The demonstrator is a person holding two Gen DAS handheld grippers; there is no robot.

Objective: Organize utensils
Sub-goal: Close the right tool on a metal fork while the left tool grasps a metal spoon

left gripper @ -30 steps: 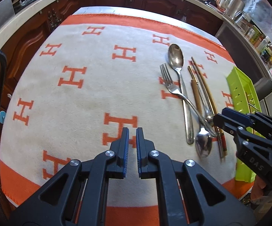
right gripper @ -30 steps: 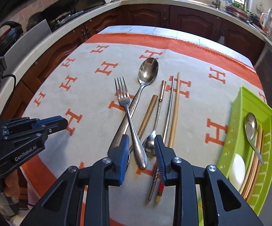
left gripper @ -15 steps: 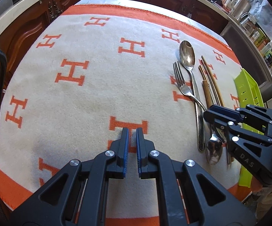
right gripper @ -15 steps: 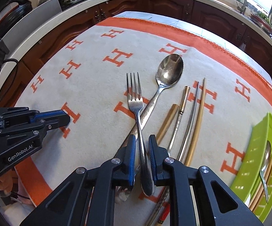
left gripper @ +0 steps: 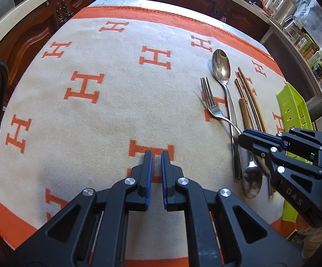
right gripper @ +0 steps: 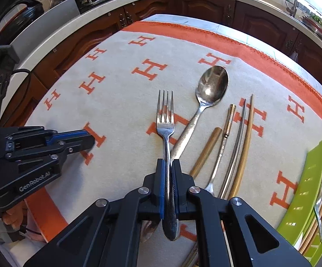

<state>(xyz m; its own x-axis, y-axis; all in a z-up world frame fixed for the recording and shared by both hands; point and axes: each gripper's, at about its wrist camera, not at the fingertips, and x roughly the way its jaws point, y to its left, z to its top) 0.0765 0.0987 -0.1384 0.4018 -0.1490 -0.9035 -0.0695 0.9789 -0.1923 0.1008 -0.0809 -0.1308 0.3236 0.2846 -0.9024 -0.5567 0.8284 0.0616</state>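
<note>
The right gripper [right gripper: 168,173] has just closed its jaws onto the handle of the fork [right gripper: 166,120], whose tines point toward the counter's far edge. The fork lies across the large spoon [right gripper: 212,84], with chopsticks [right gripper: 245,133] beside it and the green tray [right gripper: 310,191] at the counter's right edge. The left gripper [left gripper: 156,158] hovers, jaws together and empty, over the H-patterned blanket [left gripper: 116,111] near the front edge.

Fork [right gripper: 166,120] handle middle hidden between right gripper [right gripper: 169,166] pads. Large spoon [right gripper: 212,84] handle end under gripper body. Green tray [right gripper: 303,191] cut off at frame edge; contents partly hidden.
</note>
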